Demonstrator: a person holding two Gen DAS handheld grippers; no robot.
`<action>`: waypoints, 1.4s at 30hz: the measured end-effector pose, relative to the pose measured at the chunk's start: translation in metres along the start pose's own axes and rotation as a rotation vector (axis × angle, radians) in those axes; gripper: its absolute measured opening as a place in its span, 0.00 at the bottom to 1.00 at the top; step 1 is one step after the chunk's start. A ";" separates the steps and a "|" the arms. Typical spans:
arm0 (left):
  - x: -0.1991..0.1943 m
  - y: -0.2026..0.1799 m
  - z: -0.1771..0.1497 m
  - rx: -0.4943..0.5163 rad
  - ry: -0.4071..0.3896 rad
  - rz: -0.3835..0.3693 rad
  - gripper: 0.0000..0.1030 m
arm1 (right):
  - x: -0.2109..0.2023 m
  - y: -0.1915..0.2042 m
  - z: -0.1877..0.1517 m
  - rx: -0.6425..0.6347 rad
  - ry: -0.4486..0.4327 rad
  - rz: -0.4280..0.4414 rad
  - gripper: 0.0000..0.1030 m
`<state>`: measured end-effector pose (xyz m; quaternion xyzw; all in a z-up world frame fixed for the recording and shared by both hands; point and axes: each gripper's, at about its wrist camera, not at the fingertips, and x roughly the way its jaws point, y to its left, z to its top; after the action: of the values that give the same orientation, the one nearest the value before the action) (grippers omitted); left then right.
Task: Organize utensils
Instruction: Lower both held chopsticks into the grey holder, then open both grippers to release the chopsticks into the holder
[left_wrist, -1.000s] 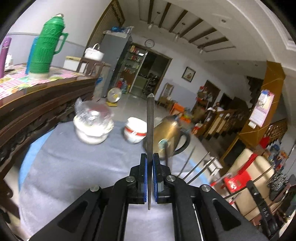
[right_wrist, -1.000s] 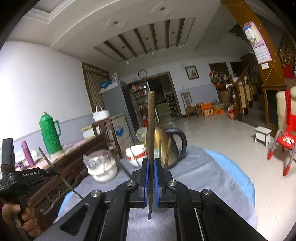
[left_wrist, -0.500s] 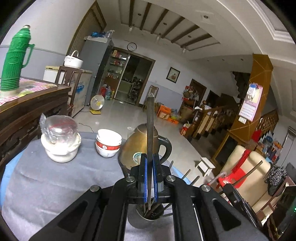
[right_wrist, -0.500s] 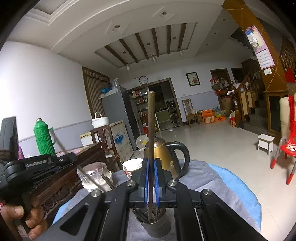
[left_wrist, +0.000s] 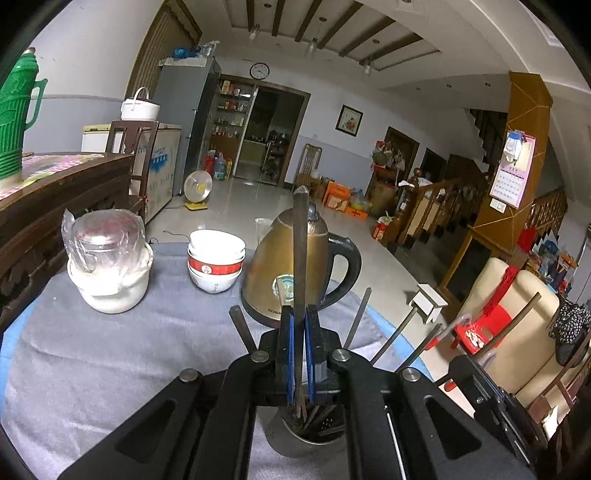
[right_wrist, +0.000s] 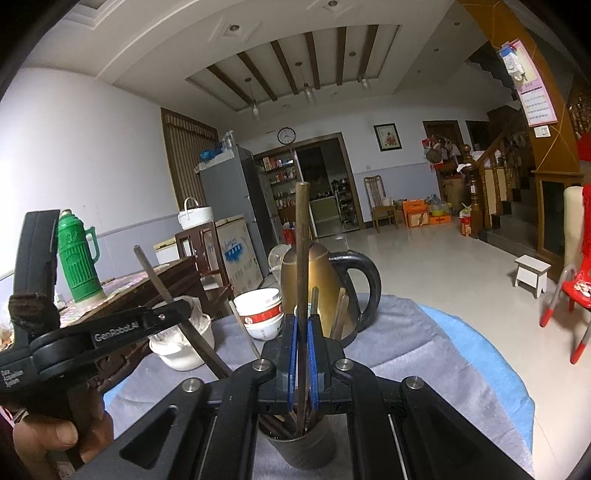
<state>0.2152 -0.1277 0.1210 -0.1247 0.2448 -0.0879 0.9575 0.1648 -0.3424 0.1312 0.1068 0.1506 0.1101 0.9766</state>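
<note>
My left gripper (left_wrist: 299, 354) is shut on a dark chopstick (left_wrist: 300, 258) held upright, its lower end inside the metal utensil holder (left_wrist: 295, 439) on the grey cloth. Several other chopsticks (left_wrist: 356, 319) lean out of the holder. My right gripper (right_wrist: 303, 362) is shut on another chopstick (right_wrist: 302, 258), also upright with its lower end in the same holder (right_wrist: 299, 448). The left gripper's body (right_wrist: 92, 332) and its chopstick (right_wrist: 173, 310) show at the left of the right wrist view.
A brass kettle (left_wrist: 284, 269) stands just behind the holder. Stacked white bowls (left_wrist: 216, 260) and a wrapped glass jar on a white pot (left_wrist: 107, 266) stand further left. A wooden table with a green thermos (left_wrist: 16, 118) is at the left. Floor and chairs lie beyond the right edge.
Both grippers have come down over the utensil holder, which was out of sight one second ago. Both chopsticks' lower ends now sit inside it. Both stay shut.
</note>
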 end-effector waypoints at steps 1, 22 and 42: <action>0.002 -0.001 -0.001 0.001 0.004 0.000 0.05 | 0.001 0.000 -0.001 -0.002 0.004 0.000 0.06; 0.024 -0.003 -0.011 0.019 0.074 -0.004 0.05 | 0.023 0.008 -0.025 -0.040 0.076 -0.019 0.06; 0.038 0.002 -0.016 0.005 0.162 -0.007 0.05 | 0.032 0.007 -0.029 -0.050 0.138 -0.060 0.07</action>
<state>0.2410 -0.1378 0.0900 -0.1159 0.3208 -0.1018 0.9345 0.1844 -0.3224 0.0970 0.0699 0.2177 0.0917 0.9692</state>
